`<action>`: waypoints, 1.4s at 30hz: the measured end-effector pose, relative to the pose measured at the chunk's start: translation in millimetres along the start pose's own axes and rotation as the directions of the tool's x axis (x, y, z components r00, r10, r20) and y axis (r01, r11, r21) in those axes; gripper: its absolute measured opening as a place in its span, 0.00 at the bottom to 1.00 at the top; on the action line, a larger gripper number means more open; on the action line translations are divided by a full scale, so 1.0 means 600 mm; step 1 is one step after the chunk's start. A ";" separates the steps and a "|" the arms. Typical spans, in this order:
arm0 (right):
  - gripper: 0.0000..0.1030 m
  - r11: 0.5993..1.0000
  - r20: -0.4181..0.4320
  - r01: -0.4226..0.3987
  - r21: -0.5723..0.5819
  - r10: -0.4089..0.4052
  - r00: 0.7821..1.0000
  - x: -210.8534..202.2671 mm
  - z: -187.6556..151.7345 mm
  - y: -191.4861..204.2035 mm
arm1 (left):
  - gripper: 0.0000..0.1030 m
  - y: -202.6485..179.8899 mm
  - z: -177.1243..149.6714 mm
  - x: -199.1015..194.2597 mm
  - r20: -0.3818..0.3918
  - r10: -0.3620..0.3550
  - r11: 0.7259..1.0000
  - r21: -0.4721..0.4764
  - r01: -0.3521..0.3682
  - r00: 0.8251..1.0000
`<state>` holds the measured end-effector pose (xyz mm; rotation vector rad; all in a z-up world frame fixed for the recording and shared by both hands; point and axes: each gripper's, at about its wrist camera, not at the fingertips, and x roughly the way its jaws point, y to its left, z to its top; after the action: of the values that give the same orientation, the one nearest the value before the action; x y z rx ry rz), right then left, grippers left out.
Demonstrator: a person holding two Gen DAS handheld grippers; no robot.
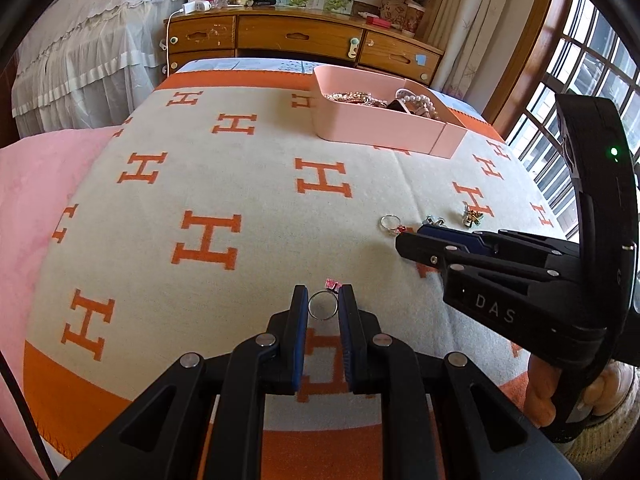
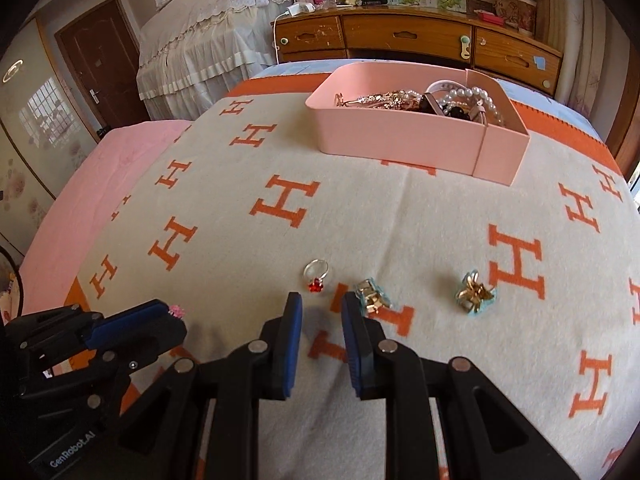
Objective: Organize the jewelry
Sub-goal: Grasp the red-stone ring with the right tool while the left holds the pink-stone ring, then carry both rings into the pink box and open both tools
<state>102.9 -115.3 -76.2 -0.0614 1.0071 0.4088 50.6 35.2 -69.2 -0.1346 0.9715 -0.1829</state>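
Blanketed bed point(image 2: 224, 216) bears pink tray point(image 2: 400, 140), rings point(image 2: 316, 274), clips point(image 2: 474, 294).

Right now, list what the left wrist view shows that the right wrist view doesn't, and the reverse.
Left wrist only: the silver band of the pink-stone ring sits between the left gripper fingers, and windows line the right edge.

Right wrist only: the empty gap of the open right gripper, and a brown door.

Both: the pink tray of jewelry, the red-stone ring, two blue-and-gold pieces and the H-patterned blanket.
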 end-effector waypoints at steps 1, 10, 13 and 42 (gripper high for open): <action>0.20 1.000 -0.001 0.011 -0.017 -0.011 1.000 0.004 0.003 0.004 | 0.12 0.004 0.001 0.001 -0.003 -0.002 1.000 -0.006 0.002 1.000; 0.19 0.967 0.017 0.110 -0.228 -0.109 0.994 0.019 0.013 0.049 | 0.13 0.025 0.011 0.001 0.002 0.001 0.999 -0.047 -0.001 1.000; 0.14 0.970 0.015 0.086 -0.229 -0.085 0.996 0.016 0.012 0.045 | 0.13 0.024 0.011 0.001 0.002 -0.001 0.999 -0.045 0.001 1.000; 0.14 0.983 0.155 -0.068 0.170 0.042 0.987 -0.151 0.273 -0.145 | 0.13 -0.080 0.373 -0.020 0.070 -0.089 0.995 0.046 0.086 0.994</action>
<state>224.6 -184.2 75.8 0.1538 0.8928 0.3687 225.2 -2.3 74.4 -0.1436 0.8900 -0.2775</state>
